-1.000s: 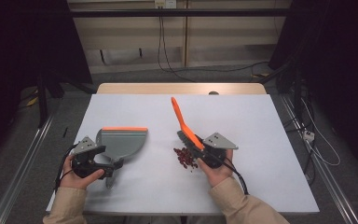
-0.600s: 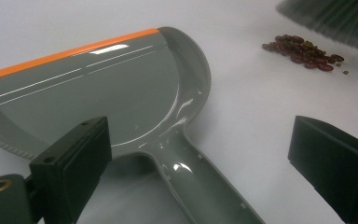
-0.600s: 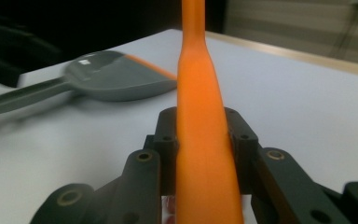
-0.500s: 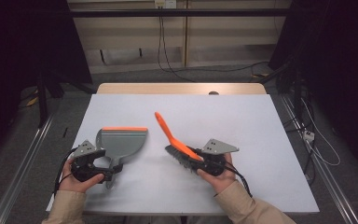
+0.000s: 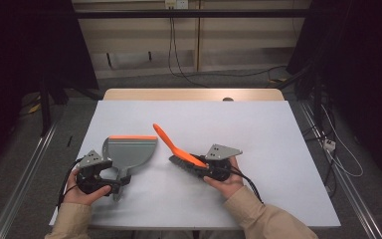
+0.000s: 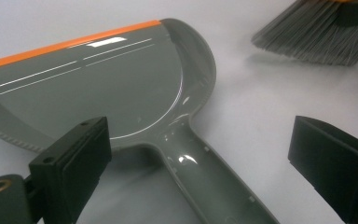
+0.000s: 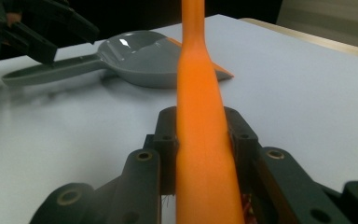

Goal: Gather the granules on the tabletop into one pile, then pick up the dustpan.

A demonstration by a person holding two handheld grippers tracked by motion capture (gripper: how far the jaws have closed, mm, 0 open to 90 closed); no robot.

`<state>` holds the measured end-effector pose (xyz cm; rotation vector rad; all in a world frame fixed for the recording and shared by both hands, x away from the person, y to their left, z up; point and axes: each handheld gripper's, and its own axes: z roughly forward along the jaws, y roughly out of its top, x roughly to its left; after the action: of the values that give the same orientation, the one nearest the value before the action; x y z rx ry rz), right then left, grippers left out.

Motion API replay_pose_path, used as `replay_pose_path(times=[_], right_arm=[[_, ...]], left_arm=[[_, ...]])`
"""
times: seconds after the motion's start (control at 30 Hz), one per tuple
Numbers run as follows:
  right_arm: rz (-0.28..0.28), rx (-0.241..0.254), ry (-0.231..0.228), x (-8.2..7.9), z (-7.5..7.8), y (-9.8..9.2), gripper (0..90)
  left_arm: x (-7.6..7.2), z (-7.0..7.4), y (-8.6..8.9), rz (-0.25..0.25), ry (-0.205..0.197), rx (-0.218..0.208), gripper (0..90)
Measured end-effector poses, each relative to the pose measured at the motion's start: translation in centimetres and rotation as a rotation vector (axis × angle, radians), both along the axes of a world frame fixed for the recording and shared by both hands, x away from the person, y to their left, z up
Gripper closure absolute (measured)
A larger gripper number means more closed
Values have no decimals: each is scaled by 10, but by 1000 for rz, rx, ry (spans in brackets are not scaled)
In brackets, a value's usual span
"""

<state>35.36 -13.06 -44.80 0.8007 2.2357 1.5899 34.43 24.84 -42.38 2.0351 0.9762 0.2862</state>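
Evidently this is a sweeping job: the right gripper is clamped on the orange handle of a hand brush, its jaws pressing both sides of the handle in the right gripper view, with the grey bristles resting on or just above the white table and the handle slanting up and away toward the left. The left gripper has its jaws spread wide apart on either side of the handle of the grey dustpan, not touching it in the left gripper view. The dustpan lies flat on the table near the person's left hand, its orange lip on the far side, and the brush head sits just beside its right edge. No debris is clearly visible on the table, though reddish specks show under the brush near the jaws in the right gripper view.

The likely trouble is the loose dustpan: with nothing holding it, a push from the bristles could slide or spin it away. The brush handle is smooth and tapered, so a hard sweep might twist it in the jaws
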Motion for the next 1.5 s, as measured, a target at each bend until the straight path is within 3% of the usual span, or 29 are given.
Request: replay_pose_path(times=[0.1,0.27,0.4,0.57,0.73,0.8,0.93,1.0,1.1,1.17,1.27,1.37,1.5], right_arm=[[1,28,1,-2,6,-3,713],[-16,32,-19,-9,16,-11,712],[-50,34,-25,-14,19,-25,713],[-101,44,-28,-15,21,-45,712],[-138,45,-30,-14,23,-55,712],[-150,50,-27,-12,23,-59,712],[-173,52,-20,-10,22,-63,712],[-180,54,-21,-10,22,-65,712],[-186,51,-20,-9,22,-65,712],[-188,45,-19,-9,21,-65,712],[-189,39,-15,-8,20,-64,712],[-194,37,-15,-8,20,-65,712],[-200,38,-17,-7,20,-66,712]], left_arm=[[-2,-1,-1,3,8,10,57],[-6,-3,-3,22,24,36,59],[-6,-7,-2,51,38,94,95],[-5,-9,5,96,60,114,105],[-3,-8,16,132,50,123,200],[0,-8,17,120,40,116,295],[6,-6,9,62,27,117,345],[10,-6,5,34,42,115,389],[14,-7,3,40,44,136,422],[15,-8,3,35,62,133,495],[17,-11,1,37,80,150,527],[20,-11,2,52,86,185,601],[21,-11,2,57,89,201,621]])
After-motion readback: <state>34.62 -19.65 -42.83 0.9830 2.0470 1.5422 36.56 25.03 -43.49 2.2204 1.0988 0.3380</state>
